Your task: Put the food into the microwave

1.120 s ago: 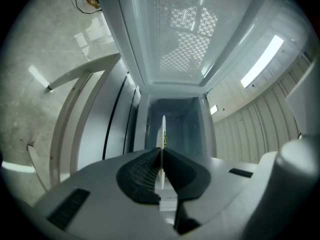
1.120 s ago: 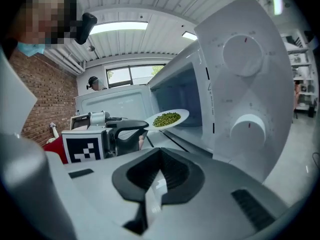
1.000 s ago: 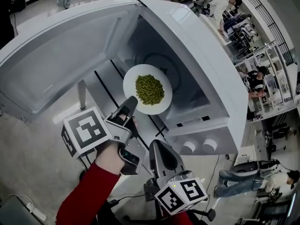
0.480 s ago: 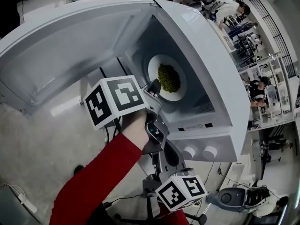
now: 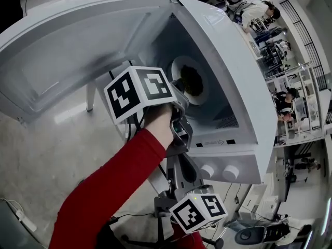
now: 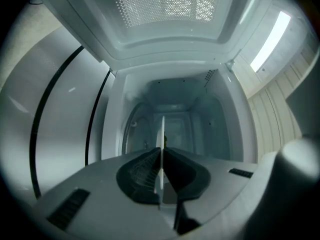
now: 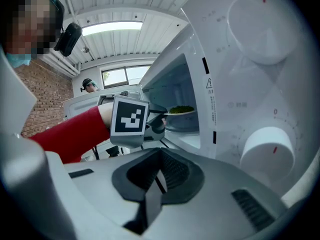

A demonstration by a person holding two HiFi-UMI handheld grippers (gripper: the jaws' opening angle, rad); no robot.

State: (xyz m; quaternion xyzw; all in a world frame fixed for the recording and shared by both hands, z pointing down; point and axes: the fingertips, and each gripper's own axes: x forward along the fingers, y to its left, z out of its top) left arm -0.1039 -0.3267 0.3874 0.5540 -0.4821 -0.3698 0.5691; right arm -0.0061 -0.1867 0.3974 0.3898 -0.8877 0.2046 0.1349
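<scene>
Holding plate [image 5: 203,94] inside microwave [image 5: 231,61] w/ left gripper [image 5: 178,89].

White microwave [image 5: 244,87], white plate [image 5: 200,97] of green peas [image 5: 191,81], red sleeve [image 5: 109,191].
</scene>
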